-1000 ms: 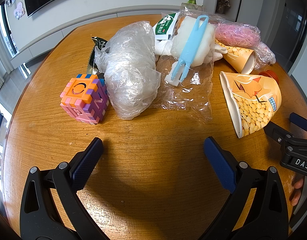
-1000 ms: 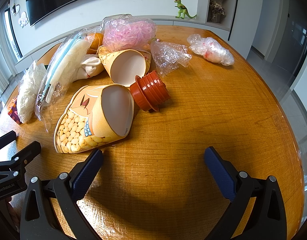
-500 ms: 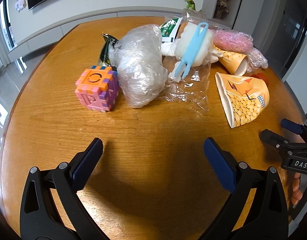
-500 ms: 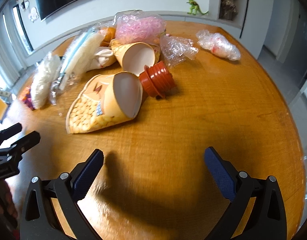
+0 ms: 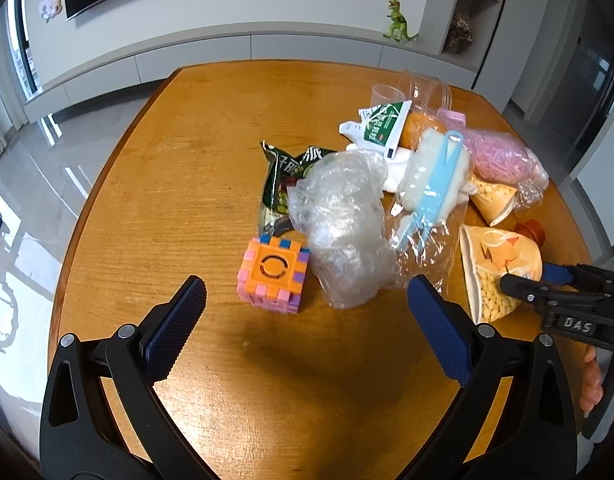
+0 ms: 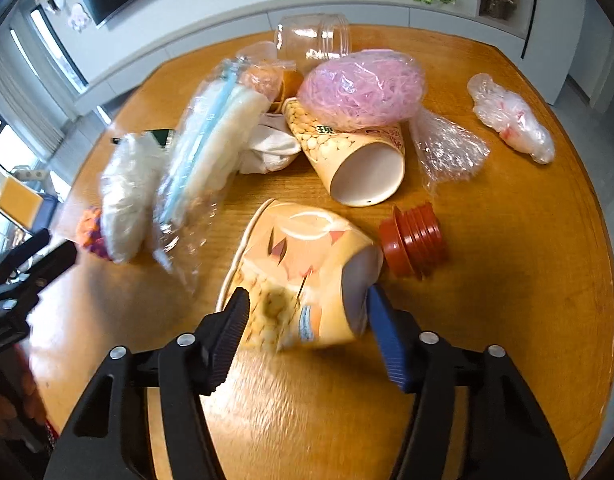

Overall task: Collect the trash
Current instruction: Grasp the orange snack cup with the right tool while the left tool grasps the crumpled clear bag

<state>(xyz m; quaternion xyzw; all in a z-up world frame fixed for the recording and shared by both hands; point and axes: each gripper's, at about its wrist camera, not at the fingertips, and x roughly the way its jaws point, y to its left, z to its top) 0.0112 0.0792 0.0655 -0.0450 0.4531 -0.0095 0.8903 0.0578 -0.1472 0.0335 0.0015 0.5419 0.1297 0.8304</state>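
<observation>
A round wooden table [image 5: 187,184] holds a pile of trash. My right gripper [image 6: 305,312] has its jaws around a crushed orange paper cup [image 6: 303,256] lying on its side; the pads touch both its sides. The cup also shows in the left wrist view [image 5: 499,264] with the right gripper [image 5: 535,284] on it. My left gripper [image 5: 303,312] is open and empty above the table, behind a colourful foam cube [image 5: 271,276]. A crumpled clear plastic bag [image 5: 343,224] lies right of the cube.
A second paper cup [image 6: 359,160], a red ribbed cap [image 6: 413,240], a pink shred bag [image 6: 359,84], a blue tool in a clear bag [image 5: 435,188], a green snack wrapper [image 5: 283,176], a clear jar [image 6: 313,38] and more plastic wraps [image 6: 511,116] lie around.
My right gripper moved forward and closed from wide open onto the crushed paper cup. My left gripper pulled back and rose, so the pile looks farther away.
</observation>
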